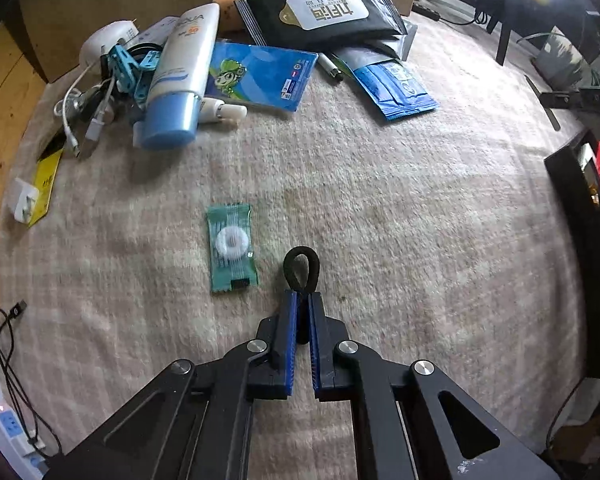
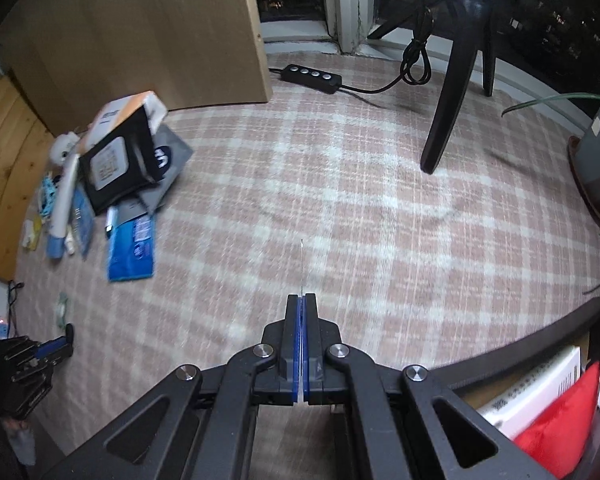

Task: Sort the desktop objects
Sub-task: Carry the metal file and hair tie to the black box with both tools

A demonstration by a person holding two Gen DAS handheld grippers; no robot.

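Note:
My left gripper [image 1: 302, 297] is shut on a black hair tie [image 1: 301, 270], whose loop sticks out past the fingertips just above the plaid cloth. A green candy packet [image 1: 231, 249] lies just left of it. My right gripper [image 2: 301, 298] is shut on a thin, flat, edge-on item [image 2: 301, 266] that pokes forward from the tips; I cannot tell what it is. The left gripper also shows in the right wrist view [image 2: 56, 345] at the far left.
A pile lies at the back left: sunscreen tube [image 1: 182, 80], black wipes pack [image 1: 320, 14], blue packets [image 1: 396, 88], cables and clips [image 1: 100, 100]. A black bin [image 1: 584, 264] with a red item [image 2: 560, 424] stands right. A stand leg [image 2: 448, 120], switch box [image 2: 312, 77] and plant pot [image 2: 598, 160] are beyond.

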